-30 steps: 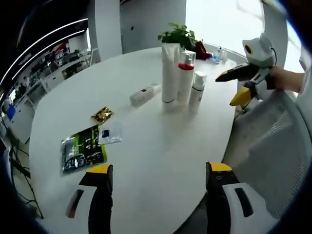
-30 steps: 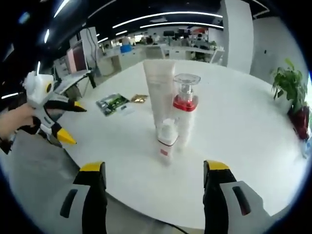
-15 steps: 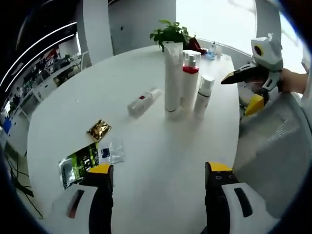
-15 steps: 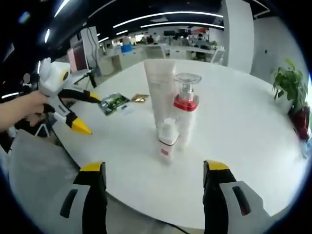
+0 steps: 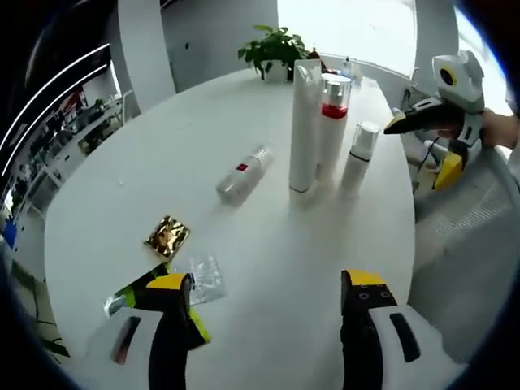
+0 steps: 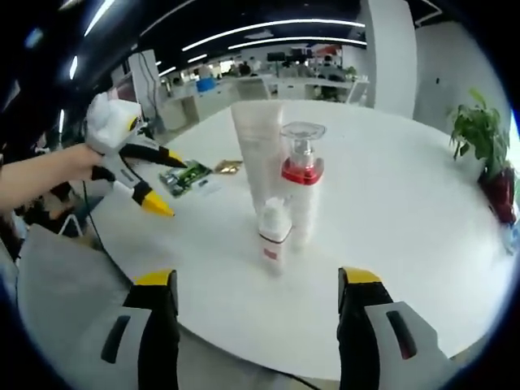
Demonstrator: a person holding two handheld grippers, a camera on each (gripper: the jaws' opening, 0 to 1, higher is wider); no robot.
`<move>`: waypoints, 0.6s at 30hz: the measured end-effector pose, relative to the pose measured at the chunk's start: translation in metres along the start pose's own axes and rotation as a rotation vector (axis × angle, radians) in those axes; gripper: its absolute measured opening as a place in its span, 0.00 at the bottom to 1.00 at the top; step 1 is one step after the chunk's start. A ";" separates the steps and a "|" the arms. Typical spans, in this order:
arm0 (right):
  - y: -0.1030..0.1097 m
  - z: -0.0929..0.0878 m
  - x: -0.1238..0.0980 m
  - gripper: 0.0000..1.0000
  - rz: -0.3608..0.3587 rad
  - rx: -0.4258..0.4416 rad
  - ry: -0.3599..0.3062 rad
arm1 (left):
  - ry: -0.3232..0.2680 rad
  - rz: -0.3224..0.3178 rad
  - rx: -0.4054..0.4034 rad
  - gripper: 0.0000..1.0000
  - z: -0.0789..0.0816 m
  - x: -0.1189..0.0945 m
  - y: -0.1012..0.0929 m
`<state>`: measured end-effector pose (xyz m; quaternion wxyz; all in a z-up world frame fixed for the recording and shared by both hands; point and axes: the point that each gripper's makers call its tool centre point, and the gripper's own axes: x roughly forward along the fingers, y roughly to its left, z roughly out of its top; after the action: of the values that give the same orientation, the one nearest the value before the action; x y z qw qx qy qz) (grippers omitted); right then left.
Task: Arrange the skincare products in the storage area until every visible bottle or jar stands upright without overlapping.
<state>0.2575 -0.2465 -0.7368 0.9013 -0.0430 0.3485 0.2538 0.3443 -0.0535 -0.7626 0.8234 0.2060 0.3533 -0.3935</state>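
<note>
Three products stand upright close together on the white round table: a tall white tube, a clear pump bottle with a red band and a small white bottle. A fourth white bottle lies on its side to their left. My left gripper is open and empty over the near part of the table. My right gripper hangs open beyond the table's right edge. From the right gripper view the tube, pump bottle and small bottle stand ahead of the open right gripper. There the left gripper is held open at the left.
A gold packet, a clear packet and a green packet lie near my left jaw. A potted plant stands at the table's far edge. A grey mesh chair sits by the right edge.
My left gripper has moved forward over the table, closer to the lying bottle and the packets. In the right gripper view it has come further right. The bottles have not moved.
</note>
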 end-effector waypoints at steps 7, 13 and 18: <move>-0.003 0.000 -0.001 0.80 -0.013 0.010 0.002 | 0.009 -0.018 0.051 0.69 0.008 0.015 0.007; -0.005 -0.001 -0.001 0.79 -0.023 0.002 0.012 | 0.033 -0.042 0.117 0.68 0.016 0.026 0.005; -0.008 -0.002 -0.002 0.79 -0.037 0.012 0.012 | 0.051 -0.058 0.172 0.65 0.025 0.039 0.017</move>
<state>0.2595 -0.2549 -0.7377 0.9039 -0.0457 0.3547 0.2348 0.3851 -0.0782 -0.7738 0.7816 0.2758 0.3449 -0.4406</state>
